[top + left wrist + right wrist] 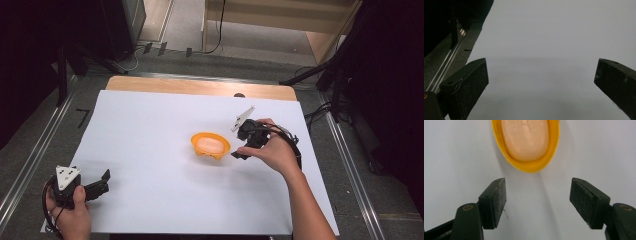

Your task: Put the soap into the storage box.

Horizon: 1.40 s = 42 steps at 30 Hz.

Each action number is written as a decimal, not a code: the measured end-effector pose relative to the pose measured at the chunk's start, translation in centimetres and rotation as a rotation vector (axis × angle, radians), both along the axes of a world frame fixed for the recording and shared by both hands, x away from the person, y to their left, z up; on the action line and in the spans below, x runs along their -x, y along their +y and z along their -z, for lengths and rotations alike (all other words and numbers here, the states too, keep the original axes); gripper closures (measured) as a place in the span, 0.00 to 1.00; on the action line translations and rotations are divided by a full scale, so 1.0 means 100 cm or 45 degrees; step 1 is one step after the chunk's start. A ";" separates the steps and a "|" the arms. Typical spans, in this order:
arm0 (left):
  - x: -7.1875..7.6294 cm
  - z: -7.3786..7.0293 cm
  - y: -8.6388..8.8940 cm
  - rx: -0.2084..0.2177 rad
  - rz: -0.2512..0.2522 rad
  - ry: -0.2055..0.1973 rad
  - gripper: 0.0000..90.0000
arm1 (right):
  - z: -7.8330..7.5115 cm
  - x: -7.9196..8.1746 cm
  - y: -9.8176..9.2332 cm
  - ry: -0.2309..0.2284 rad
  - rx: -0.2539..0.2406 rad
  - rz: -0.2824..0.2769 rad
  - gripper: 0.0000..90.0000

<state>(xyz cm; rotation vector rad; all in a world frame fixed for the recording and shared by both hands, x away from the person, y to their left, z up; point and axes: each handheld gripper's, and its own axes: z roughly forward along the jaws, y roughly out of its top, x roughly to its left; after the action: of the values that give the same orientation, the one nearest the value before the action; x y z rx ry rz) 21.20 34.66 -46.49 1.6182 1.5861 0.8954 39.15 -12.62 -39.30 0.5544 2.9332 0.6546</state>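
The right gripper (239, 153) sits just to the right of an orange bowl (210, 145) on the white sheet (150, 150), with its tips pointing toward the bowl's near right edge. In the right gripper view, its two black jaws stand apart with nothing between the pads, only bare white sheet showing in the gap; the bowl (526, 143) lies straight ahead of the jaws, its yellow-orange rim just beyond the tips and not touching them. Inside the bowl rests a pale pinkish oval lump (525, 137), which also shows as a light patch in the bowl from the high view. The person's right hand (272, 150) wraps the gripper body, the grey three-cornered plate tilted up behind it. The left gripper (100, 184) is well apart from the bowl, low at the near left edge of the sheet, held in the left hand (70, 210). In the left gripper view its jaws are spread wide, with only plain white sheet (549, 50) ahead of them and a dark floor strip off to one side.
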 end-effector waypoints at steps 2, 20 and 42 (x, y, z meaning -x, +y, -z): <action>0.000 0.000 0.000 -0.001 0.001 0.001 0.00 | 0.002 0.002 -0.004 0.006 0.000 0.008 0.34; 0.000 0.000 0.000 -0.007 0.004 0.001 0.00 | 0.029 0.025 -0.046 0.015 -0.064 0.099 0.31; 0.000 0.000 0.000 -0.009 0.003 -0.002 0.00 | 0.052 0.060 -0.096 -0.114 -0.378 0.444 0.17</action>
<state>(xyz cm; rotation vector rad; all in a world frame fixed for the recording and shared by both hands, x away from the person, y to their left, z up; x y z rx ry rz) 21.20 34.62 -46.50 1.6239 1.5812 0.9021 33.17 -22.25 -44.51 1.0046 2.5749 1.0381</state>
